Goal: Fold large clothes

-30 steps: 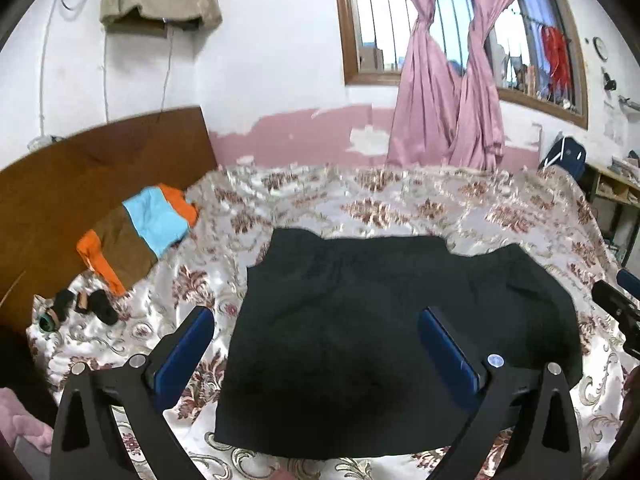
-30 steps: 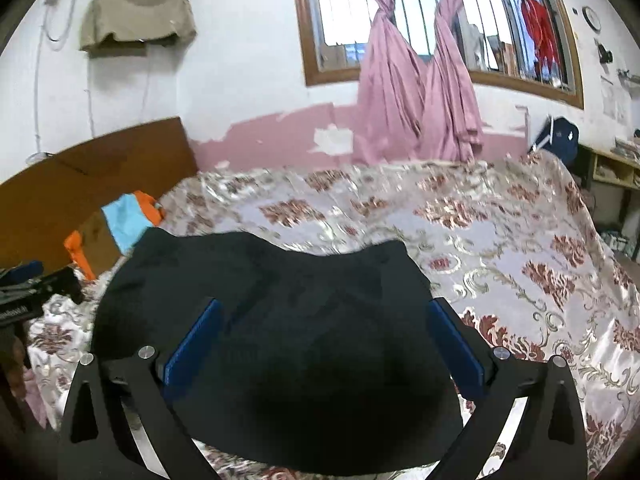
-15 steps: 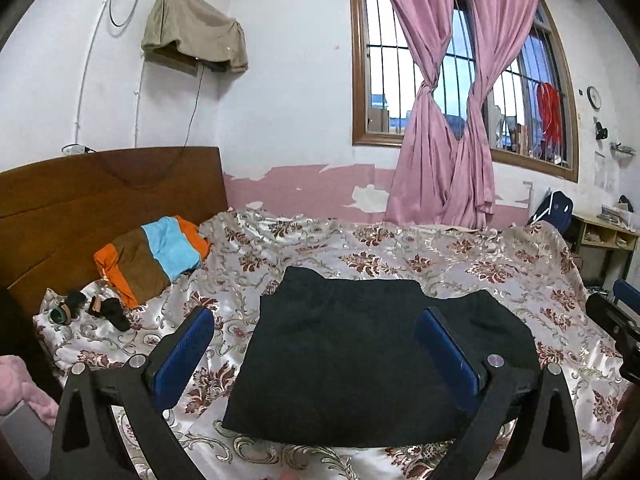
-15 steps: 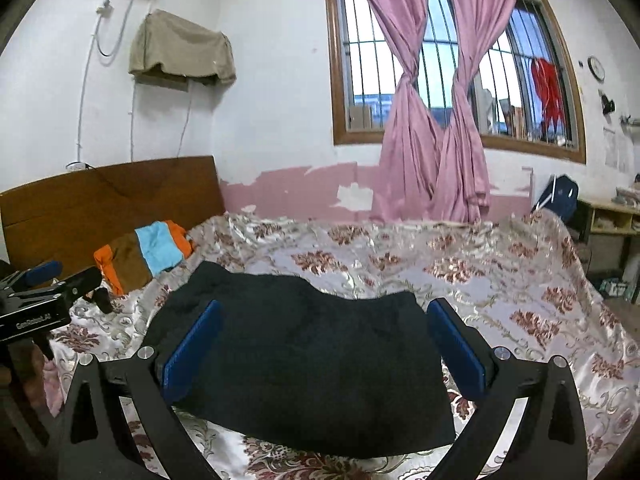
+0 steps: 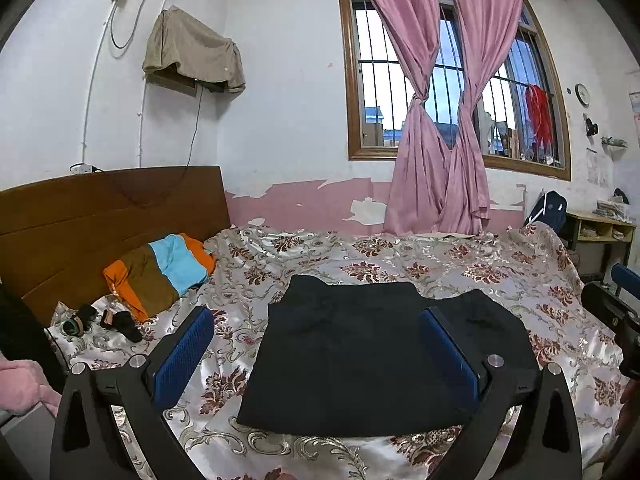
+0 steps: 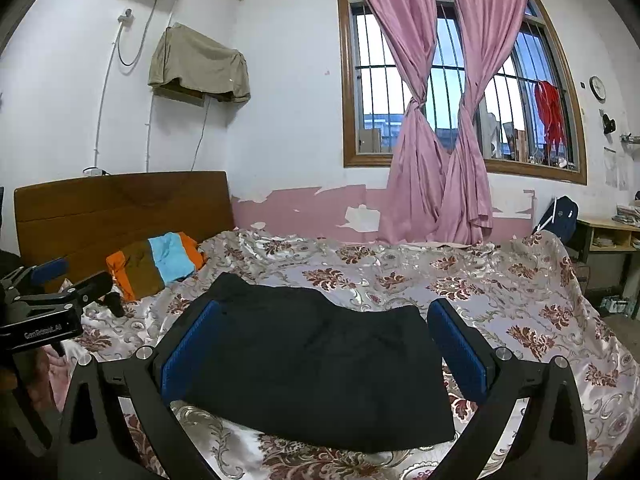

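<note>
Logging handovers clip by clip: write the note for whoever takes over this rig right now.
Left gripper: jaws open, empty, held above the bed's near edge.
Right gripper: jaws open, empty, likewise.
Black garment: lies flat on the floral bedspread, folded to a compact rectangle, though a flap sticks out on its right side.
Folded striped item sits by the headboard.
Done: the main folds, apparently.
Left: possibly tuck the flap, then set it aside.
</note>
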`<act>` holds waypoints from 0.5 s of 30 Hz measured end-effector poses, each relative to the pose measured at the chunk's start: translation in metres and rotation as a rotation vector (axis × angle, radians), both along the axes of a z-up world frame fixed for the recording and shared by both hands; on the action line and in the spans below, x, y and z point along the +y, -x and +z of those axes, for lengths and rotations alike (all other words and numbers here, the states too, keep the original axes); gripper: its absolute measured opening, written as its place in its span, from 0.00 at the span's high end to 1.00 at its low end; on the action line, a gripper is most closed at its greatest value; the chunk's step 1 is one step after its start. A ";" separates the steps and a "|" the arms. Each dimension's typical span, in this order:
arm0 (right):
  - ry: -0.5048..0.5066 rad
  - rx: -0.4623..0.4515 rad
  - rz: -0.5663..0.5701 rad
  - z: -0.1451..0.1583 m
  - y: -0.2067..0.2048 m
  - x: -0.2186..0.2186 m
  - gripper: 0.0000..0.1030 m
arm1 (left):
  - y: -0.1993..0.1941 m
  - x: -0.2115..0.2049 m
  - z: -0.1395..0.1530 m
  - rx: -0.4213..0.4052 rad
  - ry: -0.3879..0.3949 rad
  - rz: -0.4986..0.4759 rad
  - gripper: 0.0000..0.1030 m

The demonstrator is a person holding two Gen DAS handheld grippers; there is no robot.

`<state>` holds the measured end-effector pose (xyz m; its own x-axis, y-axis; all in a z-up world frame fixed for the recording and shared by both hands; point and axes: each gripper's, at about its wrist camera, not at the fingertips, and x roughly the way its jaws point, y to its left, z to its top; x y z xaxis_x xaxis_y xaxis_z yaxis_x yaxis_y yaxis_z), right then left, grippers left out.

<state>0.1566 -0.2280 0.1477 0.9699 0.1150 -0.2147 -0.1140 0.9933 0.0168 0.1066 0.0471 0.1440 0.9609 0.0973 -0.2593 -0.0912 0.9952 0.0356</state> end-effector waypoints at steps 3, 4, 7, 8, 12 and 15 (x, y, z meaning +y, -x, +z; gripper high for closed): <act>0.008 -0.013 -0.004 -0.005 0.011 0.002 0.01 | 0.006 -0.002 -0.005 0.006 -0.018 0.001 0.00; 0.011 -0.020 -0.007 -0.006 0.014 0.002 0.01 | 0.008 -0.003 -0.008 0.007 -0.021 0.002 0.00; 0.020 -0.039 -0.013 -0.010 0.023 0.003 0.01 | 0.013 -0.003 -0.013 0.008 -0.020 -0.004 0.00; 0.020 -0.044 -0.016 -0.011 0.025 0.004 0.01 | 0.015 -0.003 -0.014 0.008 -0.019 -0.005 0.00; 0.013 -0.048 -0.025 -0.017 0.032 0.006 0.01 | 0.022 -0.004 -0.023 0.008 -0.015 -0.006 0.00; 0.015 -0.036 -0.034 -0.026 0.034 0.007 0.01 | 0.028 -0.003 -0.036 0.016 -0.012 -0.004 0.00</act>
<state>0.1224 -0.2214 0.1221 0.9803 0.0785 -0.1815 -0.0801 0.9968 -0.0012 0.0786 0.0439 0.1082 0.9569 0.0965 -0.2739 -0.0864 0.9951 0.0488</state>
